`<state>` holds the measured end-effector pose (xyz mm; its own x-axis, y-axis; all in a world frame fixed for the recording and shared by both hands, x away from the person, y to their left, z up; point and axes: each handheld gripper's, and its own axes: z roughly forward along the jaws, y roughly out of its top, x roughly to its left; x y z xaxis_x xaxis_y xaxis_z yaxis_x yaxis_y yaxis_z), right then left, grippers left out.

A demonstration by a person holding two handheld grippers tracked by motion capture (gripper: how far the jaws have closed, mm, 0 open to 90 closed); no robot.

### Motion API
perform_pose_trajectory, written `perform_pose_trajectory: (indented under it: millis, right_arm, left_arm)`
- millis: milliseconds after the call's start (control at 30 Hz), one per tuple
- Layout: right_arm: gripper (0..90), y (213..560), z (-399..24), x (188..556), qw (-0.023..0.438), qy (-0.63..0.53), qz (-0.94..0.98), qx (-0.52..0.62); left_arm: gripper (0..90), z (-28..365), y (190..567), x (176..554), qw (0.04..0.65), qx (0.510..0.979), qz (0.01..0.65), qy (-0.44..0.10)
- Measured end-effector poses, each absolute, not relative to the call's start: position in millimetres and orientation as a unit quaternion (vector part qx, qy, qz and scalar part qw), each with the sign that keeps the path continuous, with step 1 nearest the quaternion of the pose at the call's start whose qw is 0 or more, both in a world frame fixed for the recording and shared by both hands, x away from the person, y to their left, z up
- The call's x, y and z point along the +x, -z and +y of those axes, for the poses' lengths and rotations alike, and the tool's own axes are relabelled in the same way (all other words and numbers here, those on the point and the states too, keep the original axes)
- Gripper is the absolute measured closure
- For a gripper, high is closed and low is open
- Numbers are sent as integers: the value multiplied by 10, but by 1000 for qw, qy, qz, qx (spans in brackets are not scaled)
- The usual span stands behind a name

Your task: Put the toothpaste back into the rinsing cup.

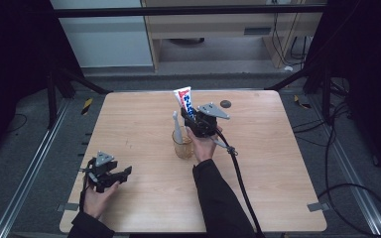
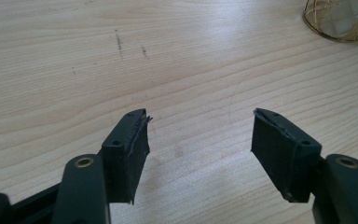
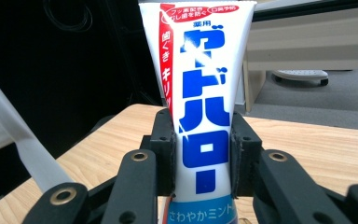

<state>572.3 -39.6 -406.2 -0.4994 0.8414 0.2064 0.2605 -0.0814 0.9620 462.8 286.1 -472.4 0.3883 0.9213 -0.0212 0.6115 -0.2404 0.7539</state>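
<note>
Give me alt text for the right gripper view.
A white toothpaste tube with blue and red Japanese lettering stands upright, clamped between the right gripper's two black jaws. Behind it lie the wooden table and a dark room.

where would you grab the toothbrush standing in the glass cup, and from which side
Grip the toothbrush on the upper part that sticks out above the glass cup, coming down from above on the left. It stands nearly upright, and the right gripper, shut on the toothpaste tube, crowds the cup's right side. The open left gripper is free.
</note>
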Motion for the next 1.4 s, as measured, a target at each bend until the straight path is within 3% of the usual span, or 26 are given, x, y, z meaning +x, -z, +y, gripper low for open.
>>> perform_pose_trajectory:
  millis: [1400]
  right_arm:
    - [641,4376,-271,5711,223,-555,675,431]
  left_arm:
    - [357,2866,4723,4629,350,756,508,-221]
